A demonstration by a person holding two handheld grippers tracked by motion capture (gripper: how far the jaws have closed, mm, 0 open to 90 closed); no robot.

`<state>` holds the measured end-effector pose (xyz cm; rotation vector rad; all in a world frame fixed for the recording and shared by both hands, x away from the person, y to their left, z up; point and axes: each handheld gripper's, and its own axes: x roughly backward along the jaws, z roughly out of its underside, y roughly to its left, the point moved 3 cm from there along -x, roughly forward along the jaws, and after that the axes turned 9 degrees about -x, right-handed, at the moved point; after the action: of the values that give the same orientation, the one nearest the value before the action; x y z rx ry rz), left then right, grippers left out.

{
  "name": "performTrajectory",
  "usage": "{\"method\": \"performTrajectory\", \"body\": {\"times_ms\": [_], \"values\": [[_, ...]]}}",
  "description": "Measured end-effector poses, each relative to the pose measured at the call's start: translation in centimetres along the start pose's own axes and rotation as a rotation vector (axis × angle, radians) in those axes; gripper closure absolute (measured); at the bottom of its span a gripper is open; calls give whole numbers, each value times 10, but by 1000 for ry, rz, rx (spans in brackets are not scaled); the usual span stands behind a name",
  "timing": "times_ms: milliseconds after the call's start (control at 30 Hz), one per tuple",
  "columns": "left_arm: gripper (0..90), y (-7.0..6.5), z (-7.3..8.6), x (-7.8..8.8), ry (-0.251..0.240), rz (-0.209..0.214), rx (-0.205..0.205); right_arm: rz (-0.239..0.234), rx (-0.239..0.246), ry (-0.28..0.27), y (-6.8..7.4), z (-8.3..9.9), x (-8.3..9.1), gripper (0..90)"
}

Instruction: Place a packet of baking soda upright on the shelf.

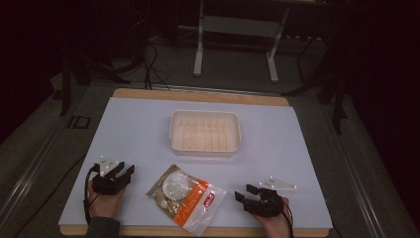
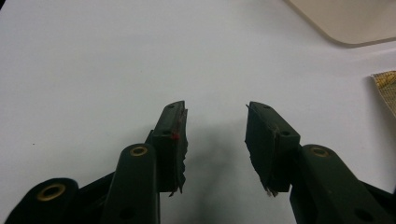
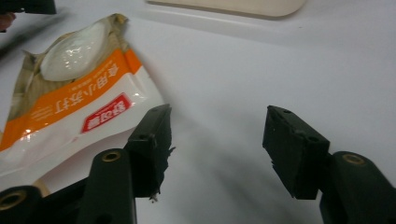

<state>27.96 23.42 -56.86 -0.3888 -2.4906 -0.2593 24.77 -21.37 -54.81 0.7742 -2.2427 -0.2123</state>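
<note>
You've got a wooden table [image 1: 198,95] w/ a white sheet [image 1: 133,129] over most of the top; bare wood shows along the far and near edges. On the sheet, centre-far: a cream ribbed tray [image 1: 205,132], upright. Near edge, mid: a plastic bag [image 1: 187,197] w/ orange-and-white print, lying flat, angled, its lower corner reaching the sheet's near edge. Tray & bag well apart.

My left gripper [image 1: 125,171] rests low over the table, jaws parted with nothing between them. My right gripper [image 1: 245,192] points leftward, its jaws spread wide and empty.
</note>
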Motion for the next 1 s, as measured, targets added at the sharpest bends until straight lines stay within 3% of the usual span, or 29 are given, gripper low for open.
{"method": "performTrajectory", "body": {"times_ms": [300, 467, 867, 1000], "values": [[572, 0, 0, 0, -2, -6, 1, -1, -7, 5, 11, 3, -6, 244], [571, 0, 0, 0, 1, -8, 2, -3, 19, 10, 17, 3, -9, 138], [568, 1, 0, 0, 2, -11, 7, -4, 43, 28, 30, 5, -15, 108], [568, 1, 0, 0, 1, -12, 6, -30, 55, 29, 36, 6, -17, 108]]}}
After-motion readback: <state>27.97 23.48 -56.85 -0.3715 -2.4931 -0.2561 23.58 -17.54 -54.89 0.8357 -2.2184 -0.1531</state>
